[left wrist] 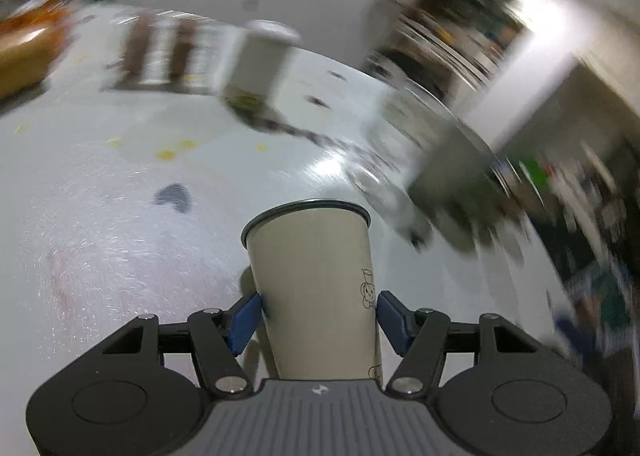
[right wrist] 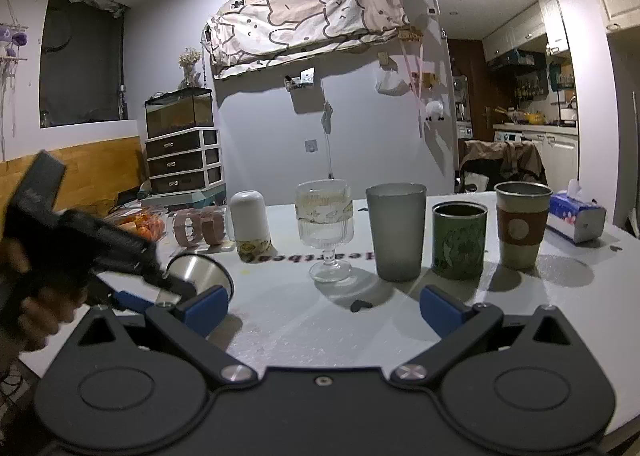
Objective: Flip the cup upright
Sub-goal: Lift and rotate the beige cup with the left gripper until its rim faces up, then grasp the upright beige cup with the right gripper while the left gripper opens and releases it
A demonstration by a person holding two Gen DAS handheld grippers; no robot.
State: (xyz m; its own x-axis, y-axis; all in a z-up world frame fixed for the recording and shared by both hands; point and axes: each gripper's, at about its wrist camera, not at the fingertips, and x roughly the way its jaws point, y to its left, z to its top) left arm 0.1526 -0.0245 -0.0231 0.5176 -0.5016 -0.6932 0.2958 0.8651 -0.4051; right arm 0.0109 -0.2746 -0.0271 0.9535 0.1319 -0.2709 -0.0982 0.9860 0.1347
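My left gripper is shut on a cream paper-sleeved cup with a metal rim and small cartoon prints; its mouth points away from the camera, tilted over the white table. The left view is motion-blurred. In the right wrist view the same cup shows at the left, lying sideways with its shiny mouth facing me, held by the left gripper and a hand. My right gripper is open and empty, low over the table's near edge.
A row stands mid-table: white jar, stemmed glass, grey tumbler, green can, sleeved steel cup. A tissue pack lies at the right. Pink ring holders stand at the left.
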